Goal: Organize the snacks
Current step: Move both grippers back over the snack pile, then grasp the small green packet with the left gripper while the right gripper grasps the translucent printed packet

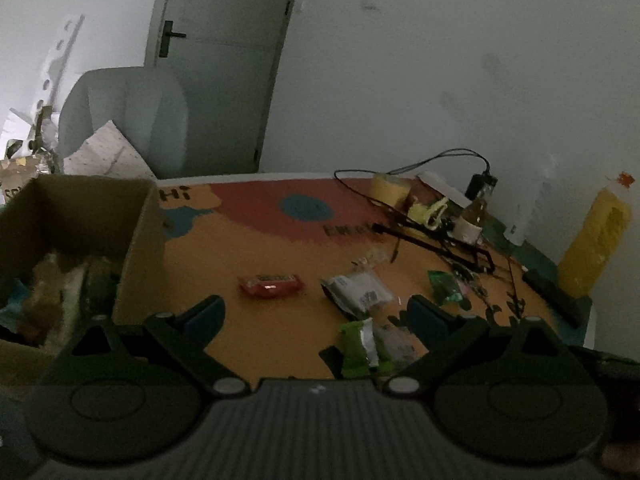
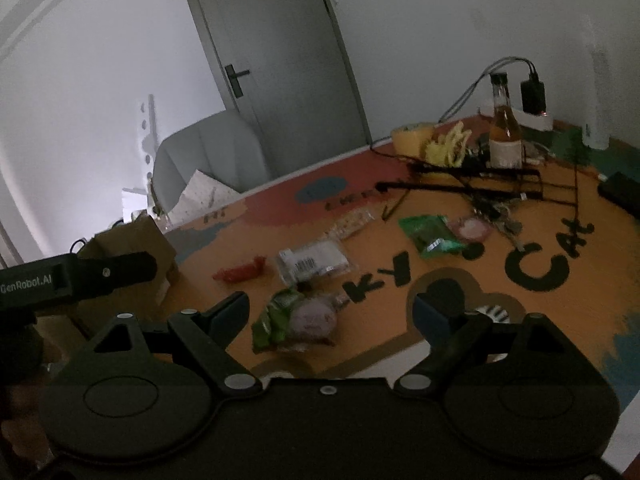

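Snack packets lie scattered on an orange painted table (image 1: 248,248). In the left wrist view a red packet (image 1: 270,285), a silver-grey packet (image 1: 358,293), a green packet (image 1: 447,287) and a light green packet (image 1: 362,347) lie ahead of my left gripper (image 1: 316,318), which is open and empty. At the left stands a cardboard box (image 1: 80,220) with snacks inside. In the right wrist view my right gripper (image 2: 332,314) is open and empty above a light green packet (image 2: 276,318) and a pinkish packet (image 2: 314,318). The red packet (image 2: 239,272), the silver packet (image 2: 314,265) and the dark green packet (image 2: 430,234) lie further off.
A glass bottle (image 2: 505,128), a yellow tape roll (image 2: 412,138), black cables (image 2: 472,184) and keys clutter the far right of the table. A yellow bottle (image 1: 596,240) stands near the wall. A grey chair (image 1: 124,120) and a door (image 1: 216,60) lie behind the box.
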A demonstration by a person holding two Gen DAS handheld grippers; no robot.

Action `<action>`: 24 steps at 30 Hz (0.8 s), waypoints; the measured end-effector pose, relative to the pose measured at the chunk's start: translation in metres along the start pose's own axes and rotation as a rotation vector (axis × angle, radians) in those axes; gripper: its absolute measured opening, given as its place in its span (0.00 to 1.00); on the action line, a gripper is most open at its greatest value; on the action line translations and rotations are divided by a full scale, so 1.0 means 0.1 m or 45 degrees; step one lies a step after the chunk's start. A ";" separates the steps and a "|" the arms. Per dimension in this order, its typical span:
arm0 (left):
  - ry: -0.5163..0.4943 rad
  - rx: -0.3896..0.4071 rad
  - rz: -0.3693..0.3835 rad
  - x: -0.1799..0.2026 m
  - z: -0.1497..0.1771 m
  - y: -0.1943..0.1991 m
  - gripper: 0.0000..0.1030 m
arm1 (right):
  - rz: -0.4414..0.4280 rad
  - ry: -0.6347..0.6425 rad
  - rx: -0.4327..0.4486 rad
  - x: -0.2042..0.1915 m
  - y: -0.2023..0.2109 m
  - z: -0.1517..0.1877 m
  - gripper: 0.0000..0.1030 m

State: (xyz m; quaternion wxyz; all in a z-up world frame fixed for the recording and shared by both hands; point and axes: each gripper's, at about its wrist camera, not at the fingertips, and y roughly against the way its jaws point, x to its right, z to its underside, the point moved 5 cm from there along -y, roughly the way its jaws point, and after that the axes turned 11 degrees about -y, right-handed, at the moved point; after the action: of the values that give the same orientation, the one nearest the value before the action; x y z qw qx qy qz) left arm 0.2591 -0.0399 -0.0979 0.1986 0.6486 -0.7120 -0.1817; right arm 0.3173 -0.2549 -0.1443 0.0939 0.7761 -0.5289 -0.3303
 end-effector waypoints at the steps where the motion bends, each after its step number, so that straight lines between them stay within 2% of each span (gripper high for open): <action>1: -0.002 -0.007 0.006 0.02 0.02 -0.03 0.94 | 0.007 0.000 -0.009 0.02 -0.02 0.02 0.87; 7: 0.002 -0.041 0.035 0.08 0.11 -0.21 0.89 | 0.021 -0.011 -0.048 0.11 -0.11 0.12 0.85; 12: 0.003 -0.067 0.054 0.11 0.16 -0.37 0.76 | 0.013 -0.039 -0.070 0.13 -0.22 0.15 0.76; 14: 0.010 -0.085 0.063 0.12 0.18 -0.45 0.67 | 0.011 -0.049 -0.082 0.13 -0.28 0.16 0.71; 16: 0.020 -0.105 0.075 0.13 0.20 -0.53 0.64 | 0.008 -0.060 -0.093 0.14 -0.33 0.17 0.66; 18: 0.023 -0.116 0.084 0.15 0.21 -0.60 0.62 | 0.003 -0.071 -0.102 0.14 -0.38 0.17 0.63; 24: 0.040 -0.146 0.114 0.21 0.23 -0.81 0.61 | -0.005 -0.077 -0.107 0.14 -0.48 0.14 0.61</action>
State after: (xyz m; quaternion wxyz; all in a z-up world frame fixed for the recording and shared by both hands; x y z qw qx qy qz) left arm 0.3150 -0.0685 -0.1582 0.2545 0.6064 -0.7255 -0.2029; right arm 0.3481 -0.2436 -0.1848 0.1098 0.7622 -0.5156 -0.3756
